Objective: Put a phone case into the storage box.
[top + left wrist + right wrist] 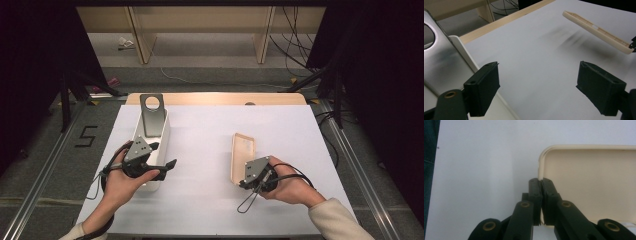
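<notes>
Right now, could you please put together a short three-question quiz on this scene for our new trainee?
1. True or false: the left gripper has its jaws closed on the grey metal plate.
2. Which item does the right gripper hold: A) white box, B) cream phone case, C) cable?
3. Fill in: the grey metal plate leans inside the white ____.

Key: 1 false, the jaws stand wide open. 2 B, pinched at its rim. 3 box.

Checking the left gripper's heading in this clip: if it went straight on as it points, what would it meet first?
Probably the bare white table surface ahead of the open left gripper; the cream case sits farther right, though depth is unclear.
</notes>
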The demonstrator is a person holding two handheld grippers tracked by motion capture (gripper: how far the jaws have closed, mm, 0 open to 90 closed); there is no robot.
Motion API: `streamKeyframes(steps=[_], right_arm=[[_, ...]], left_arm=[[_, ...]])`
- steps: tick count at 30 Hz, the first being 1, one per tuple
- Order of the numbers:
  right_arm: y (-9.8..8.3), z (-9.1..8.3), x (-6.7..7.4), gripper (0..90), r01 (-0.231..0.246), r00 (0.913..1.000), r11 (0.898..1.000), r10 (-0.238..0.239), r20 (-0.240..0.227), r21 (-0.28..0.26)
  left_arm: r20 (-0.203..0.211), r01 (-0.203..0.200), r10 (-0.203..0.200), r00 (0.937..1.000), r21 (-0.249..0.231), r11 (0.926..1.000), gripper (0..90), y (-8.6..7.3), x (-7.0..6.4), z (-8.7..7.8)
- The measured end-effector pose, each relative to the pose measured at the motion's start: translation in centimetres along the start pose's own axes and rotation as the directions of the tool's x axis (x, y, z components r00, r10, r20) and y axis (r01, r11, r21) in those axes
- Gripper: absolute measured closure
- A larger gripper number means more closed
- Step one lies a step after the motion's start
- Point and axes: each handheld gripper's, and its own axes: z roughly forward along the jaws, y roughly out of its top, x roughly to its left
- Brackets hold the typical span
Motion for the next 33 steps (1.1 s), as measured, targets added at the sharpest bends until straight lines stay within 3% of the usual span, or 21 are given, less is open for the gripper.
streamKeyframes(steps=[8, 16, 27, 33], right_arm=[[0.2, 0.1, 0.1, 88.0, 0.012, 0.9998, 1.0, -0.011, 0.018, -0.029], [0.5, 0.1, 0.3, 88.0, 0.015, 0.9998, 0.999, -0.015, 0.013, -0.04], [1.0, 0.2, 0.5, 88.0, 0.025, 0.9996, 0.998, -0.024, 0.014, -0.06], [1.2, 0.3, 0.5, 88.0, 0.029, 0.9995, 0.997, -0.028, 0.015, -0.069]], left_arm=[[0.03, -0.006, 0.006, 0.9995, -0.009, 0.9999, 17.8, 2.5, -0.7, 1.4], [0.056, -0.006, 0.005, 0.9984, 0.017, 0.9998, 18.4, 4.8, -1.6, 3.3], [0.076, 0.011, -0.015, 0.997, 0.056, 0.9984, 19.3, 6.5, -2.2, 6.1], [0.088, 0.001, -0.008, 0.9961, 0.077, 0.997, 19.8, 7.4, -2.7, 7.5]])
